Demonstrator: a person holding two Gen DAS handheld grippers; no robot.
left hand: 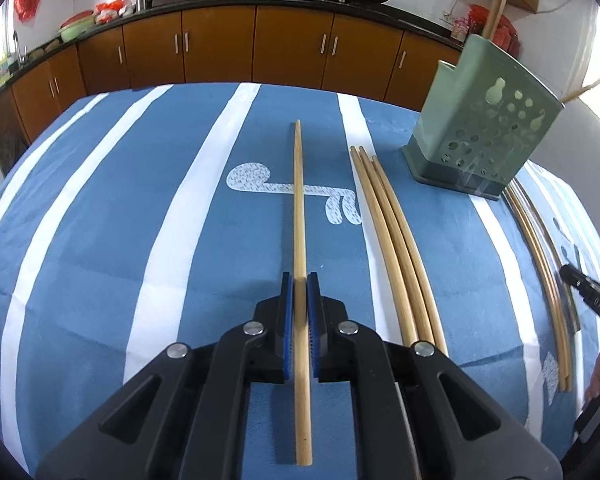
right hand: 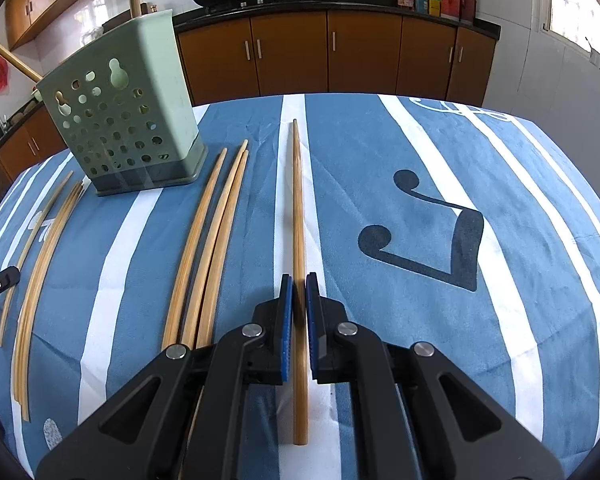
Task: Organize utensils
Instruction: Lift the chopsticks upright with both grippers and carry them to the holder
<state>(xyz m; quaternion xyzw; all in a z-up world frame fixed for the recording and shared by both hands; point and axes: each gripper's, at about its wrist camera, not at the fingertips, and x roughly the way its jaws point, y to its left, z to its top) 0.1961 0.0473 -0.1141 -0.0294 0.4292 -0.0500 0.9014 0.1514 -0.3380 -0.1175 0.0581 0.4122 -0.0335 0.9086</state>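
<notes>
Each gripper holds one wooden chopstick pointing forward. My left gripper (left hand: 299, 280) is shut on a chopstick (left hand: 298, 200) over the blue striped cloth. My right gripper (right hand: 299, 280) is shut on another chopstick (right hand: 297, 200). A green perforated utensil holder (left hand: 480, 128) stands at the far right in the left wrist view and at the far left in the right wrist view (right hand: 128, 120); chopsticks stick out of its top. Three loose chopsticks (left hand: 392, 240) lie right of the left gripper, and the same bundle (right hand: 208, 240) lies left of the right gripper.
More thin chopsticks (right hand: 36, 280) lie at the cloth's left edge in the right wrist view, and at the right edge (left hand: 540, 248) in the left view. The other gripper's tip (left hand: 588, 288) shows there. Brown kitchen cabinets (left hand: 220, 44) with woks line the back wall.
</notes>
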